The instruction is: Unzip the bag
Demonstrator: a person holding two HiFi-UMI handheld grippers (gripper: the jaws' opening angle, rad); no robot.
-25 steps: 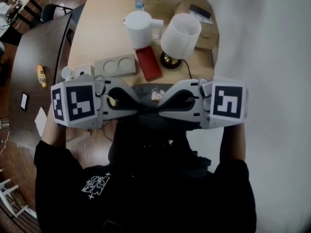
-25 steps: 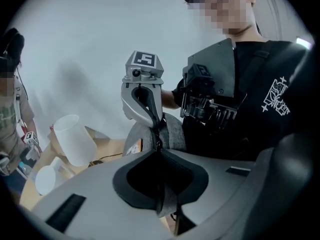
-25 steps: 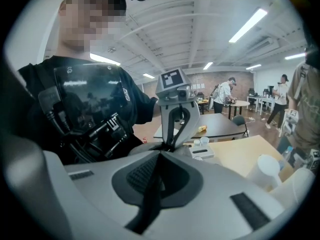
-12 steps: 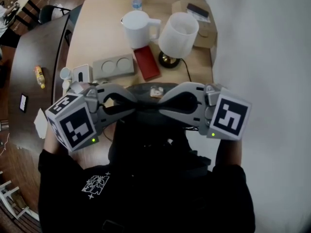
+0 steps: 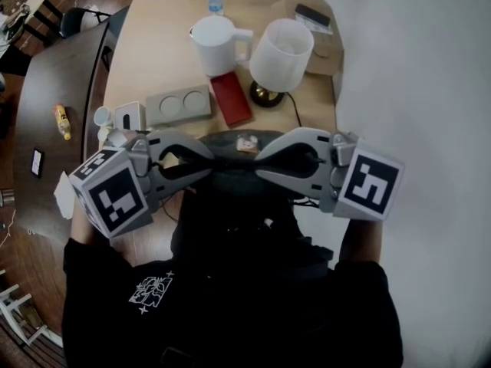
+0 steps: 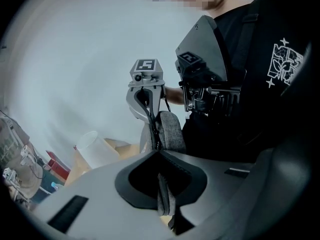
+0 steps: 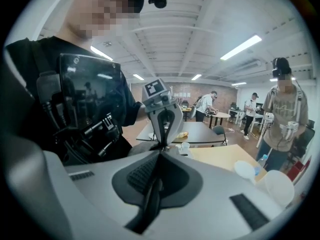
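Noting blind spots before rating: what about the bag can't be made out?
Zipper slider of the bag: head view, left gripper and right gripper cover it.
Bag's lower part: head view, lost against black shirt.
Right gripper's hold, pull tab or fabric: right gripper view, only a dark strip.

head view looks steeply down from above the person onto the table [image 5: 161, 60], left gripper [image 5: 211, 172] and right gripper [image 5: 257, 167]; each gripper view sits close behind its own jaws, facing the other gripper across the bag [image 5: 234, 146], which all three share
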